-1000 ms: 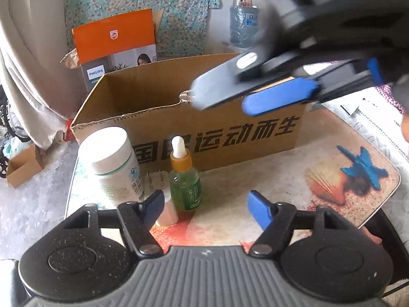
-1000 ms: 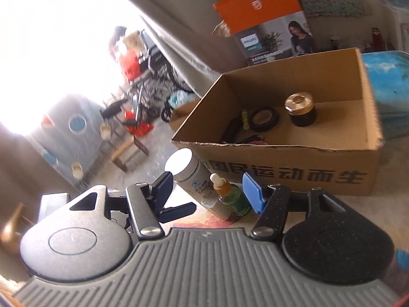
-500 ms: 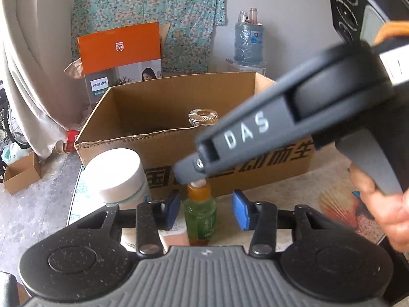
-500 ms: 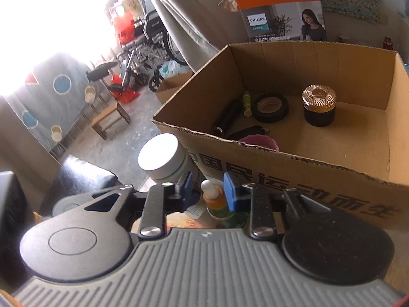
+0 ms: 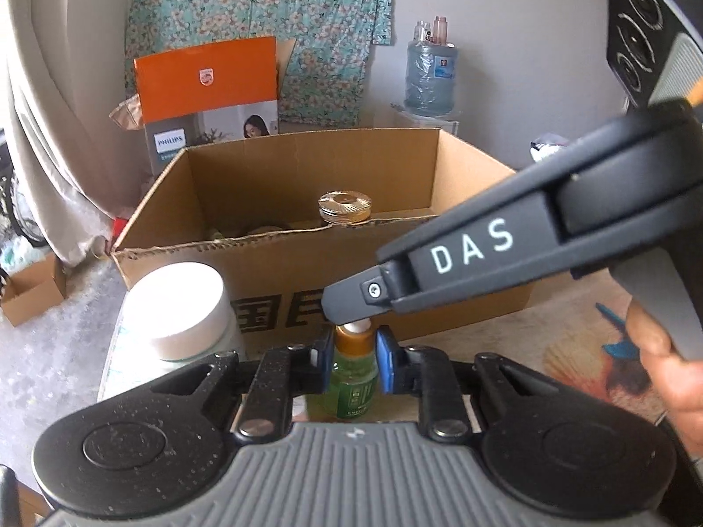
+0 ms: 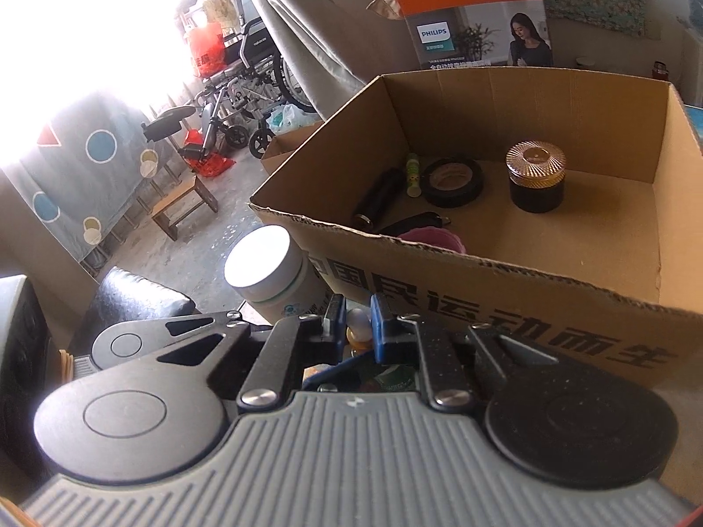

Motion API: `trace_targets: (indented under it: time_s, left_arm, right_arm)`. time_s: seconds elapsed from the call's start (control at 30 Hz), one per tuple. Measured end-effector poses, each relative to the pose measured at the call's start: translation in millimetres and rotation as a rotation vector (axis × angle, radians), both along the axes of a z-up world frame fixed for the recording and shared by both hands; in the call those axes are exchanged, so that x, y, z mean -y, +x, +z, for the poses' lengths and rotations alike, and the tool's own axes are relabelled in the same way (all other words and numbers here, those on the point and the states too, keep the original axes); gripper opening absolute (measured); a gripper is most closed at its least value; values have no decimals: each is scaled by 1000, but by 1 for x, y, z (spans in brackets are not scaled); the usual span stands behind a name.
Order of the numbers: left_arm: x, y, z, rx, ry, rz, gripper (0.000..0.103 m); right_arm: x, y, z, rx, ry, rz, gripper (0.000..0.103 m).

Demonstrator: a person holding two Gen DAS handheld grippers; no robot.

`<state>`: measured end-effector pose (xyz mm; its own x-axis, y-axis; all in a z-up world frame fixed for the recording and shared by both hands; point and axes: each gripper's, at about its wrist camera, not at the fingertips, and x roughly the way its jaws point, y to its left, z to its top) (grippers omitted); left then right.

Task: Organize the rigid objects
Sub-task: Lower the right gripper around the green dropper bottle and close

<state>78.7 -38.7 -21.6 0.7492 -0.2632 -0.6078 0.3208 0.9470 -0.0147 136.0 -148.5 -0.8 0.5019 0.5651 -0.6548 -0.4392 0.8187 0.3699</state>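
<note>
A small green dropper bottle (image 5: 353,377) with an orange collar and a white rubber bulb (image 6: 358,320) stands on the table in front of a cardboard box (image 5: 281,272). My left gripper (image 5: 353,355) has its jaws closing, and the blue pads press on the bottle's neck from both sides. My right gripper (image 5: 347,314) reaches in from the right, held by a hand (image 5: 659,360), and its pads are shut on the bulb, as the right wrist view (image 6: 356,325) shows. A white-lidded bottle (image 5: 184,307) stands just left of the dropper bottle.
Inside the box (image 6: 505,272) lie a gold-lidded dark jar (image 6: 534,175), a black tape roll (image 6: 452,182), a small green tube (image 6: 412,173), a black cylinder (image 6: 378,202) and something pink (image 6: 433,239). An orange Philips carton (image 5: 206,101) stands behind the box.
Both grippers have closed in on the dropper bottle: the left pads came together on its neck, while the right gripper came down from above the box and shut on the bulb.
</note>
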Motion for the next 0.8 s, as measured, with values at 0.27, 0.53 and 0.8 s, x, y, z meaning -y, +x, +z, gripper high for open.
trace_targets:
  time_s: [0.27,0.53,0.8]
  left_arm:
    - [11,-2,-1,-32,-80,-48,21]
    - [29,-5,-5,-56,-135,-129,21]
    - [40,-5,-8,-50,-111,-151,27]
  right_arm:
    - [18,-14,2,-3,-20,-44,11]
    - [47,-34,3,-6,-46,-136,11]
    - [67,-43,-2,-16,-8,-179,13]
